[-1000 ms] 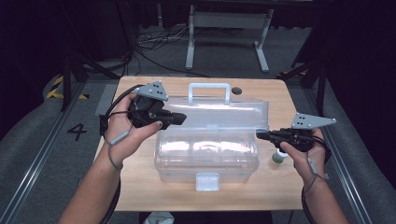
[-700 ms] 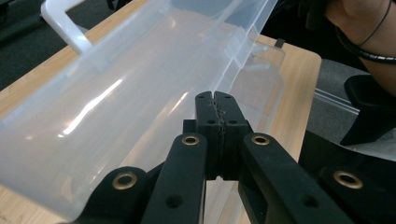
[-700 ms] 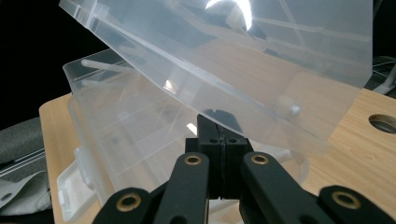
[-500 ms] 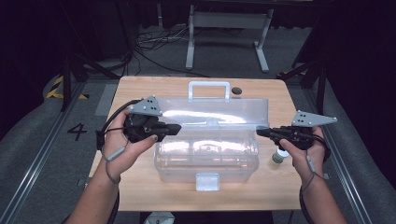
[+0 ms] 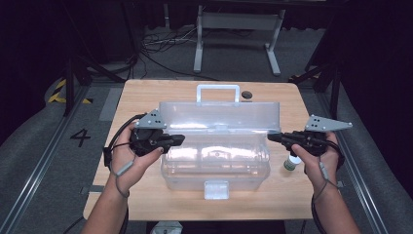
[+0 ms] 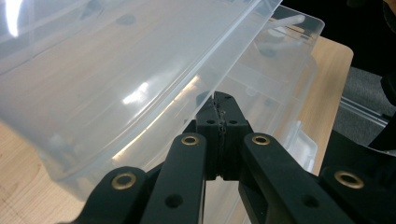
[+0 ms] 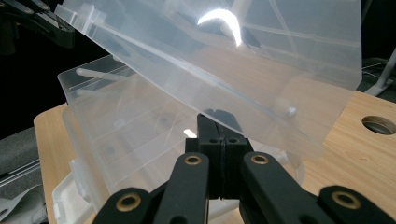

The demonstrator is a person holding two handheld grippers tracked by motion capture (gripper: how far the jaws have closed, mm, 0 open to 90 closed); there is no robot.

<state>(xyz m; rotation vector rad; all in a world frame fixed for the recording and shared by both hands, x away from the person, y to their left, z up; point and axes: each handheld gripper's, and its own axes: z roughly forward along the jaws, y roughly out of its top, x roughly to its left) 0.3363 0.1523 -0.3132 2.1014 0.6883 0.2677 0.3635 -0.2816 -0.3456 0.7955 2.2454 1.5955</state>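
A clear plastic box (image 5: 214,165) stands mid-table, its latch (image 5: 216,189) toward me. Its hinged lid (image 5: 219,117) with a white handle (image 5: 217,92) is held partly raised. My left gripper (image 5: 180,139) is shut, its tips against the lid's left end. My right gripper (image 5: 270,137) is shut too, with its tips at the lid's right end. In the left gripper view the closed jaws (image 6: 219,100) touch the lid (image 6: 116,70) from below, above the box base (image 6: 280,70). The right gripper view has the shut jaws (image 7: 215,122) under the tilted lid (image 7: 233,60).
A small white bottle (image 5: 291,163) with a green cap stands on the wooden table (image 5: 141,97) just right of the box, under my right hand. A dark round hole (image 5: 247,94) sits near the table's far edge. Metal stand legs and cables lie on the floor beyond.
My left gripper has come down and toward me along the box's left end, and the lid has sunk lower with it. The right gripper has stayed in place.
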